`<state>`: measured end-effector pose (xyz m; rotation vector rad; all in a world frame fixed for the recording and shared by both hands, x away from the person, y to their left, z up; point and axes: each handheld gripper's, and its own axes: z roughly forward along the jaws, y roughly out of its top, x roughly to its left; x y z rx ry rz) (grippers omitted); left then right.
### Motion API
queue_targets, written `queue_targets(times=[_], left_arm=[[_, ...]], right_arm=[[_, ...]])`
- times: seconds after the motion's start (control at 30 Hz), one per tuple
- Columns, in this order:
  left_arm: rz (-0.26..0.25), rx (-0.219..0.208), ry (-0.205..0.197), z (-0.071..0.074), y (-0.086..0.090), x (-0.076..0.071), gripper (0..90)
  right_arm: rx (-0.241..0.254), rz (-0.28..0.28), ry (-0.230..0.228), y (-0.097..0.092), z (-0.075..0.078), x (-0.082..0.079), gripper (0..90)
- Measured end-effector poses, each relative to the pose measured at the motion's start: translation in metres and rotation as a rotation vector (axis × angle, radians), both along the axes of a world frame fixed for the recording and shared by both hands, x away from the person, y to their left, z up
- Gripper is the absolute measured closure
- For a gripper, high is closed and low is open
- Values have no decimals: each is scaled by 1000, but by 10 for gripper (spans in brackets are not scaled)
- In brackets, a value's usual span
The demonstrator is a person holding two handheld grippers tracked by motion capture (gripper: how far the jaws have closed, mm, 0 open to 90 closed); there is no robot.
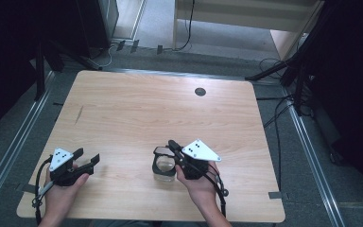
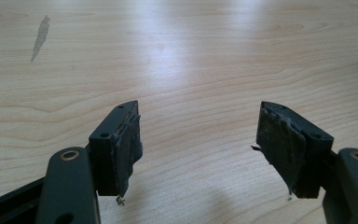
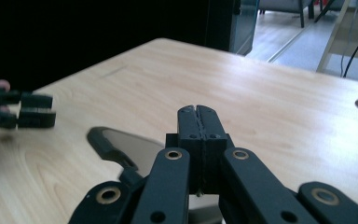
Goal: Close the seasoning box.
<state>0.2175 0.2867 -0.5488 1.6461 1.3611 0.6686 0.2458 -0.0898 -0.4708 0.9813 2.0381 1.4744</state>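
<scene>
Here, in the high view, the light wooden tabletop with rounded corners [image 1: 170, 109] carries both grippers close to its near edge. The left gripper [image 1: 88, 160] is held by the person's left hand [image 1: 62, 190] near the near-left corner, with its grey three-cornered plate [image 1: 60, 158] on top, and its jaws stand wide apart with nothing between them. The left gripper view makes this plain: the worn black pads [image 2: 129, 148] face each other over bare wood, and a thin dark streak on the wood [image 2: 40, 36] lies farther off; the same streak appears in the high view [image 1: 79, 114] toward the left edge. The right gripper [image 1: 171, 143], in the right hand [image 1: 199, 185], sits near the middle of the near edge, just over a small clear glass jar with a black rim [image 1: 164, 165]. From above I cannot tell if the jaws touch the jar. The right gripper view shows the jaws pressed together, holding nothing, with the black rim of the jar [image 3: 109, 145] below and to their left. That view also shows the left gripper [image 3: 35, 109] farther off at the left border. A small round dark grommet [image 1: 199, 91] lies near the far edge.
</scene>
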Motion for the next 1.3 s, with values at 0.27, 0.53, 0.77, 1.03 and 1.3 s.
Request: queue_targets(times=[0.27,0.53,0.77,1.03,1.3], left_arm=[[2,-15,6,-1,1,1,305],[-10,-8,0,-1,1,1,299],[-11,-3,-1,-1,0,1,293],[-14,7,2,-1,-2,1,287],[-16,9,1,-2,-2,1,286]], right_arm=[[-8,-38,37,-12,-28,-3,900],[24,-60,20,-27,-24,-3,857],[10,-153,34,-60,-22,5,313],[22,-225,38,-105,-31,6,234],[-15,-325,64,-162,-49,0,234]])
